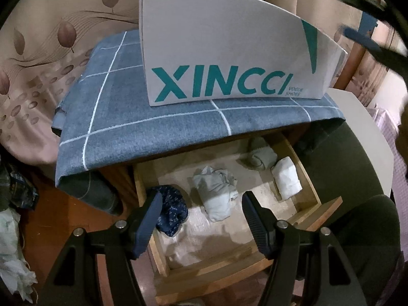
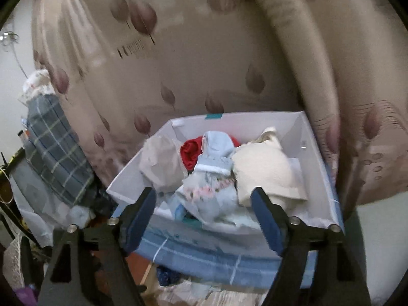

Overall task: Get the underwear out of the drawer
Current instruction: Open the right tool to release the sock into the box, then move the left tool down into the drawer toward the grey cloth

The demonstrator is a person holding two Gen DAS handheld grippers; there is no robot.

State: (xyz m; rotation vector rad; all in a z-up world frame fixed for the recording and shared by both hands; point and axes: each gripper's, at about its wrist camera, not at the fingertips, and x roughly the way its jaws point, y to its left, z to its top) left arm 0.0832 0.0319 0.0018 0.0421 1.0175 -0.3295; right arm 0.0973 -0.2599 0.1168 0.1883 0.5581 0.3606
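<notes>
In the left wrist view the wooden drawer (image 1: pixel 309 178) stands pulled out under a blue checked cloth (image 1: pixel 127 132). In it lie a dark blue patterned piece (image 1: pixel 172 211), a crumpled grey-white piece (image 1: pixel 216 193), a white roll (image 1: pixel 287 178) and a grey roll (image 1: pixel 261 154). My left gripper (image 1: pixel 201 199) hangs open above them, holding nothing. The white XINCCI shoe box (image 1: pixel 229 51) sits on the cloth. In the right wrist view my right gripper (image 2: pixel 203 193) is open over that box (image 2: pixel 316 153). A light blue piece (image 2: pixel 211 191) lies loose between its fingers, beside red (image 2: pixel 190 153) and cream (image 2: pixel 265 173) pieces.
A beige leaf-print curtain (image 2: pixel 204 63) hangs close behind the box. A white board (image 1: pixel 357 127) and a dark green padded shape (image 1: pixel 339 168) stand to the drawer's right. A checked blue bundle (image 2: pixel 56 148) and loose clutter (image 1: pixel 12 255) crowd the left side.
</notes>
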